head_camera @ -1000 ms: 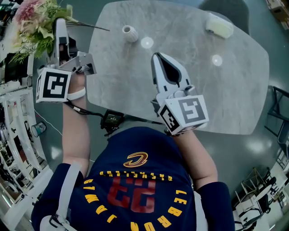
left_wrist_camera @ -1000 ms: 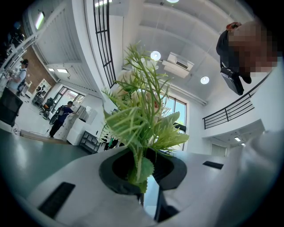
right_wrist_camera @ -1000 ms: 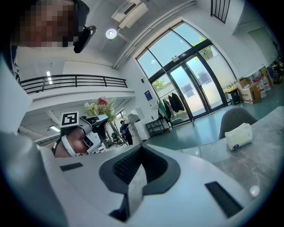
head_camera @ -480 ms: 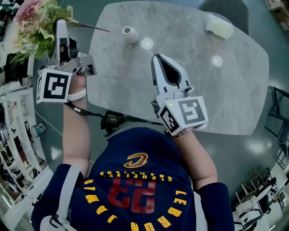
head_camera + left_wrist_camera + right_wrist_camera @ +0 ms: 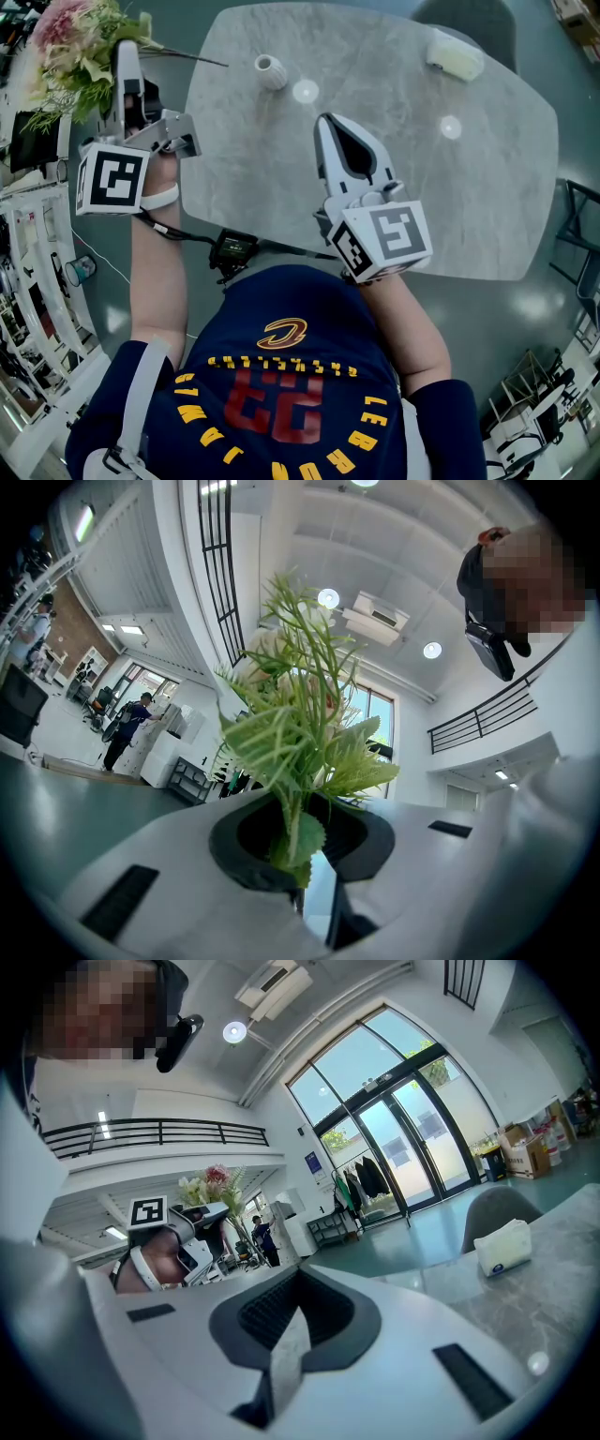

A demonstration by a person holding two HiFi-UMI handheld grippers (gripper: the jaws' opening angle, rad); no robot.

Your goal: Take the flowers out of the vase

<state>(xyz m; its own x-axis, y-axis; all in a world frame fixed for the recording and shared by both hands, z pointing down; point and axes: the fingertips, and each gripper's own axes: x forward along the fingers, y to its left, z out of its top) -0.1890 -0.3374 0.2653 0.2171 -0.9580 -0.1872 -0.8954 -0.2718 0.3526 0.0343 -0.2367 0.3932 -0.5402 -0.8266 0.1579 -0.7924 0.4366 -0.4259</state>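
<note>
The bunch of flowers (image 5: 70,52), pink and cream blooms with green leaves, hangs in the air off the table's left edge, its stems clamped in my left gripper (image 5: 123,52). In the left gripper view the green stems (image 5: 292,832) pass between the nearly closed jaws and the leaves fan out above them. The small white ribbed vase (image 5: 270,70) stands empty on the table's far left part. My right gripper (image 5: 324,120) hovers over the table's near middle, shut with nothing in it. The right gripper view shows its tips (image 5: 279,1358) meeting, with the flowers (image 5: 214,1185) far off at the left.
The grey marble table (image 5: 422,169) has a white tissue pack (image 5: 455,53) at its far right; a grey chair (image 5: 469,19) stands behind it. Shelving and clutter (image 5: 28,272) line the left side. A cable box (image 5: 232,248) hangs near my waist.
</note>
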